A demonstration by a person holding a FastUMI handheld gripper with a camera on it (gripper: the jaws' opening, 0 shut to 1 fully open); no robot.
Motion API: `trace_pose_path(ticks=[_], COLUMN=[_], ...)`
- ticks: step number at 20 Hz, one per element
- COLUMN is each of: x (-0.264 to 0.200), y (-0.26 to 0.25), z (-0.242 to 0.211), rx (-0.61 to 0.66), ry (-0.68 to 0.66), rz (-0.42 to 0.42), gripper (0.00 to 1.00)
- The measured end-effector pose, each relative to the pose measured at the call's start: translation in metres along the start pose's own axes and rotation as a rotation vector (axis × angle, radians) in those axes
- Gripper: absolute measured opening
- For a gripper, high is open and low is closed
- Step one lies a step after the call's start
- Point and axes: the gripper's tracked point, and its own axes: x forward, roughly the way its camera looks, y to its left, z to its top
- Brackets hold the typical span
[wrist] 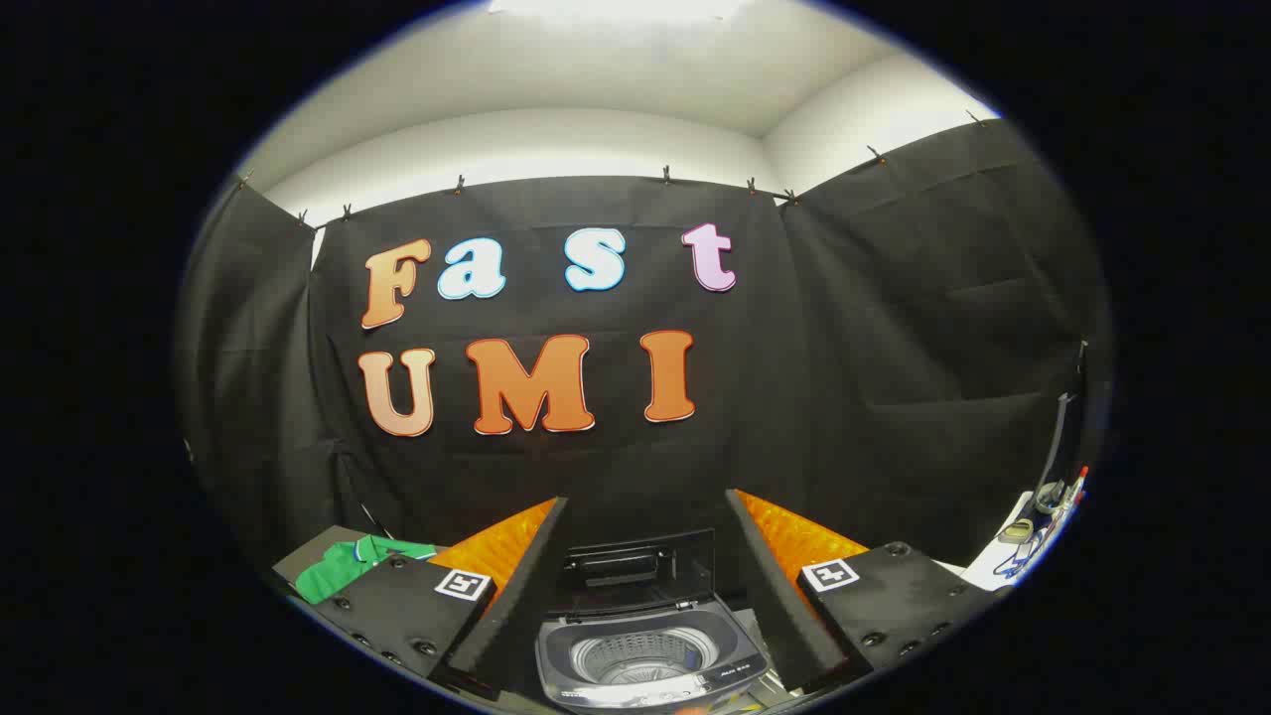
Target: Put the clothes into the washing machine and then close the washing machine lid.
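Sitting low in the centre of the frame, between the two fingers of the gripper (640, 596), the washing machine (645, 660) presents its top to the camera, its front control edge nearest the bottom of the picture and its hinge side farther up, toward the black cloth wall (894, 377). Its lid (637, 571) is raised and stands nearly upright at the back, a dark panel with a recessed handle, its long axis running left to right across the frame. Below the lid the round drum opening (643, 657) shows a pale, ribbed metal tub ringed by a grey top deck; nothing can be made out inside it. The fingers stand well apart, black foam pads facing inward with orange backing behind them, slanting up from lower left and lower right, and they grip nothing; each carries a square black-and-white marker on its block. At the lower left of the frame, beyond the left finger, a green garment (348, 571) with a collar trimmed in white and blue lies flat on a dark surface (308, 558), its collar end pointing toward the centre. At the far right edge, some small items rest on a white surface (1003, 566), too small to identify.
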Motion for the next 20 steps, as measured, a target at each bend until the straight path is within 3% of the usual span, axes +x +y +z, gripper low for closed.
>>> trace_pose_path(ticks=[20], x=[0.002], y=[0.043], z=[0.01], rx=[-0.015], ry=[0.016], rz=[0.038], gripper=[0.98])
